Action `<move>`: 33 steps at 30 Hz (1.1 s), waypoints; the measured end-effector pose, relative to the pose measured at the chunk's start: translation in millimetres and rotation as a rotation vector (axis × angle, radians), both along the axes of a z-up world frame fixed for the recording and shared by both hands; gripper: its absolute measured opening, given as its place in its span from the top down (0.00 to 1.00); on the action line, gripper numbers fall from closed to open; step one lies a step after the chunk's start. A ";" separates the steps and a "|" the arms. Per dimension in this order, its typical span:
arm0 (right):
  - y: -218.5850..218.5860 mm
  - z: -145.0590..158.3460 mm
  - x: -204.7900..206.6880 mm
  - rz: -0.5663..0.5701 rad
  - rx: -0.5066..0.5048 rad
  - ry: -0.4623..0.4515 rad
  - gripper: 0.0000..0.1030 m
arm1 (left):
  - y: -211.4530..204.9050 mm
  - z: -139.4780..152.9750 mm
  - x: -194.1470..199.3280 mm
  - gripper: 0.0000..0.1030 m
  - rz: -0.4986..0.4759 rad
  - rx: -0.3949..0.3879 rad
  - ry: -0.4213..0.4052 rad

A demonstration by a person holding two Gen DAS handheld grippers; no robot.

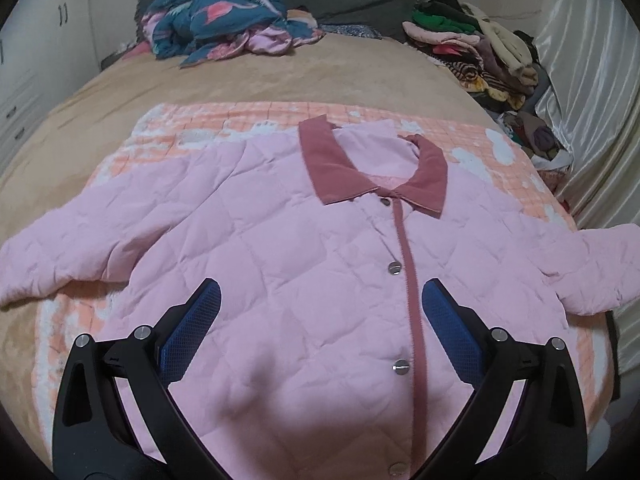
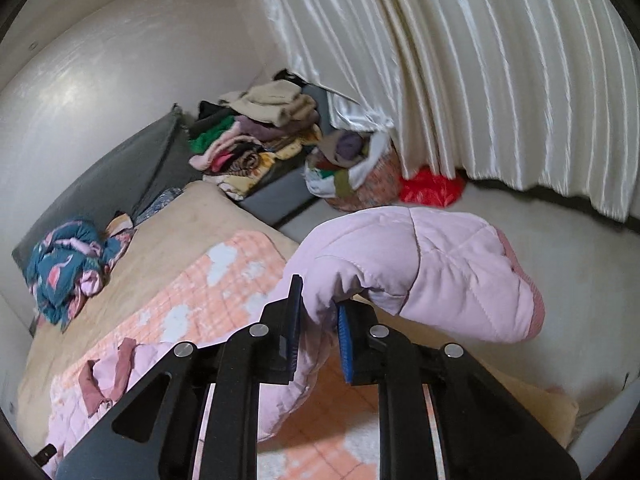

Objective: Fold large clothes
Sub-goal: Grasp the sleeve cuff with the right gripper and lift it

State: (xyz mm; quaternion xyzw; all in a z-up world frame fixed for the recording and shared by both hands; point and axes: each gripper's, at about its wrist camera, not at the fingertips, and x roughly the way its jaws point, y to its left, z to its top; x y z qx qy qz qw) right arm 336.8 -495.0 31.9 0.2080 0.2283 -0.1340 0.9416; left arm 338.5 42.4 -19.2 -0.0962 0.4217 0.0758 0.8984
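Bare bedspread point(image 1: 248, 80) beyond the jacket point(image 1: 280, 264) gives passage; clothes pile point(image 1: 472, 48) and curtain point(image 1: 592, 92) crowd the right.

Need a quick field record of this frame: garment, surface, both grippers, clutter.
garment: pink quilted jacket, front up, buttoned, spread flat
collar: dusty-rose collar, open
surface: peach checked blanket on tan bed cover
left gripper: jaws open, above jacket front, holding nothing
right gripper: jaws shut on jacket sleeve, lifted
clutter: teal floral bundle, clothes pile
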 end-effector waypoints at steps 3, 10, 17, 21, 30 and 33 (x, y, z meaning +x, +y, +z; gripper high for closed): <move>26.1 18.3 1.4 0.019 -0.045 -0.020 0.85 | 12.7 1.5 -3.9 0.08 0.001 -0.017 -0.020; 93.6 56.4 9.3 0.093 -0.161 -0.054 0.85 | 44.5 22.1 -13.5 0.08 0.042 -0.030 -0.093; 153.7 81.7 17.1 0.170 -0.270 -0.087 0.85 | 59.6 33.7 -18.1 0.08 0.046 0.002 -0.113; 180.2 88.3 20.1 0.202 -0.261 -0.098 0.86 | 65.7 37.5 -19.3 0.08 0.038 -0.014 -0.119; 253.1 97.5 19.8 0.326 -0.293 -0.130 0.86 | 93.4 47.3 -33.6 0.08 0.072 -0.115 -0.166; 276.3 94.1 21.2 0.370 -0.326 -0.130 0.86 | 99.9 44.2 -32.2 0.08 0.079 -0.121 -0.144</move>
